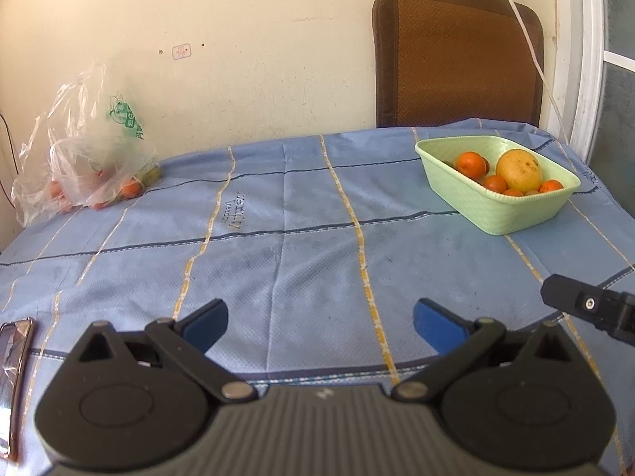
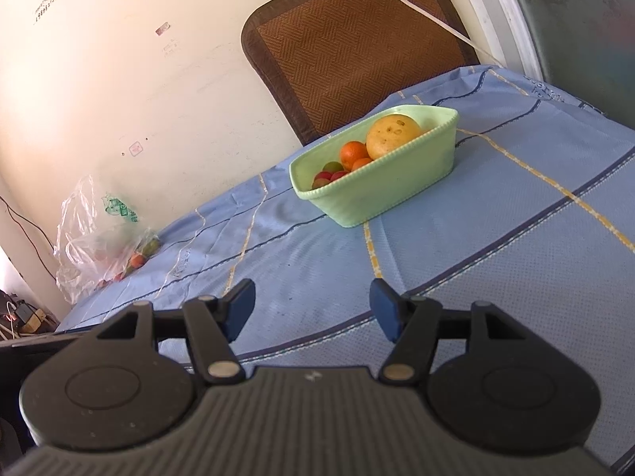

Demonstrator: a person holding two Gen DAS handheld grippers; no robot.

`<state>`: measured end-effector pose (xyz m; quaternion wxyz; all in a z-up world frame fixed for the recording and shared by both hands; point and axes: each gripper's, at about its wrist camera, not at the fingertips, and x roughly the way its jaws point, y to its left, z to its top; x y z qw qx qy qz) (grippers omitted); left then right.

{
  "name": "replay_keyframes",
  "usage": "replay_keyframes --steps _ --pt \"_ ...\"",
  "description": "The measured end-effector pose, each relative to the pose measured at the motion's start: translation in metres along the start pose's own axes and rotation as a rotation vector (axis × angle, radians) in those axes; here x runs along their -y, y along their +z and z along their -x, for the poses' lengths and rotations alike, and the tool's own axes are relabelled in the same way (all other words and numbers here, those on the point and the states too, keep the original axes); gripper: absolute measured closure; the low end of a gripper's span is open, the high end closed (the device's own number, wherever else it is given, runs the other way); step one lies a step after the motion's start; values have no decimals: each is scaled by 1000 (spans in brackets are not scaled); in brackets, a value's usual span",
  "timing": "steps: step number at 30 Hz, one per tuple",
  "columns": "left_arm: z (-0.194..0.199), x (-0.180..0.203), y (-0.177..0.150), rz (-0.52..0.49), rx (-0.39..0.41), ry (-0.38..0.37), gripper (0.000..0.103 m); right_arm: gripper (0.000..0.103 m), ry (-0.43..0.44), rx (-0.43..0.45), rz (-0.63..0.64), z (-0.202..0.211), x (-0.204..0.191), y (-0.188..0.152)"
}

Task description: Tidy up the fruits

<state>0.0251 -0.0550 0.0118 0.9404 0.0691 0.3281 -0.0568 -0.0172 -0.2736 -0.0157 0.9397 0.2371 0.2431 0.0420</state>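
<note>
far left at the table edge lies a phone (image 1: 16, 377), flat on the blue cloth (image 1: 301, 246). behind it, by the wall, sits a clear bag (image 1: 85, 158) with a few small fruits left inside; one orange one (image 1: 130, 189) shows at its front. my left gripper (image 1: 320, 323) hangs low over the bare cloth in the middle, its blue pads (image 1: 208, 327) spread wide with nothing between them. to the right, well apart from the bag, stands the green basket (image 1: 488, 208). in it are a big yellow fruit (image 1: 518, 171) and some oranges (image 1: 470, 164) packed close around it; my other camera shows little red and green fruits (image 2: 329, 172) at one end too. a brown chair (image 1: 456, 55) stands behind the basket against the wall. my right gripper (image 2: 312, 309) is also over bare cloth, near the basket, fingers apart and holding nothing. its black tip (image 1: 571, 297) pokes in at the right side of my left view.
</note>
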Motion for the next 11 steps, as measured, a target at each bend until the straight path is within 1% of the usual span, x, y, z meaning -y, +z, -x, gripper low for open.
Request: replay_keyframes --steps 6,11 --pt "4 4 -1 -17 30 -2 0 37 -2 5 -8 2 2 1" --pt "5 5 0 -17 32 -33 0 36 -7 15 2 4 2 0"
